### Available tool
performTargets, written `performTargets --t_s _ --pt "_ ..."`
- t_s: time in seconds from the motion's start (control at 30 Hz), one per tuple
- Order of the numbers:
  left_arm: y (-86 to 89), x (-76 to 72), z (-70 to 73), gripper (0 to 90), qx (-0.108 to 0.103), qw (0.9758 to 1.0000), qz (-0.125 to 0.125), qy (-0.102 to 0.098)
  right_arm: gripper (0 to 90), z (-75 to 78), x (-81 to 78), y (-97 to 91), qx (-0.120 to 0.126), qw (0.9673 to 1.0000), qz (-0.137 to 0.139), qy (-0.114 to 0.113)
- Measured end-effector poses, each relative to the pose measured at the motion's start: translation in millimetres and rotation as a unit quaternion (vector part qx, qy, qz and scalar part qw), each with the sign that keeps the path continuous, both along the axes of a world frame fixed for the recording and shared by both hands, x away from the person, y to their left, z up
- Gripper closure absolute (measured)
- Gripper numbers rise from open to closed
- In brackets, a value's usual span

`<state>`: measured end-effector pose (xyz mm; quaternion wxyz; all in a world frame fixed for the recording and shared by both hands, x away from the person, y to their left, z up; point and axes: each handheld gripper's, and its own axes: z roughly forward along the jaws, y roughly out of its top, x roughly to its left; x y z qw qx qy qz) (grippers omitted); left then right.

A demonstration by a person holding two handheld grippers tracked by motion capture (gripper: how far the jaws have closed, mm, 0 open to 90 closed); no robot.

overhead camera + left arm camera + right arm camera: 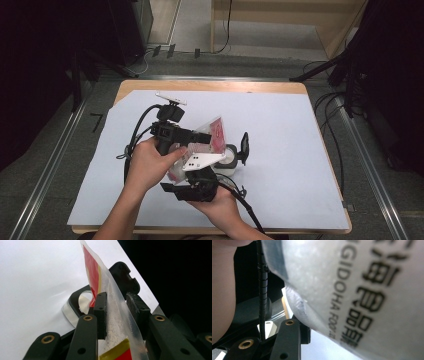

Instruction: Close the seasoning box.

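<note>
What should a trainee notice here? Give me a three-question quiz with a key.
1. True or false: the bag lies flat on the white sheet.
2. What sits between the jaws of the left gripper? A) the bag B) a cable C) nothing
3. What stands on the sheet just right of the bag in the high view?
Key: 1 false, it is held up; 2 A; 3 the metal cup.
</note>
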<state>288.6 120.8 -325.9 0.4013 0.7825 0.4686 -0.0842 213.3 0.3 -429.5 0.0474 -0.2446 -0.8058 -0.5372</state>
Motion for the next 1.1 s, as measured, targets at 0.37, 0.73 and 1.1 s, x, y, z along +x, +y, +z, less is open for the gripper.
performTargets --t_s 0.37,0.73,1.1 --pt "-0.1 -0.3 0.0 71.7 -0.001 1.0 0.0 -0.001 62.9 -0.1 -0.3 0.4 0.0 1.0 0.001 -0.003" --pt "0.9 -0.4 -0.4 71.9 0.002 1.0 -0.006 -0.001 63.0 -0.6 -1.0 0.9 -0.002 1.0 0.0 -0.006" --pt "-0.4 -1.3 -0.3 71.8 -0.002 1.0 -0.002 -0.001 63.1 -0.5 -1.2 0.7 -0.003 1.0 0.001 -0.005"
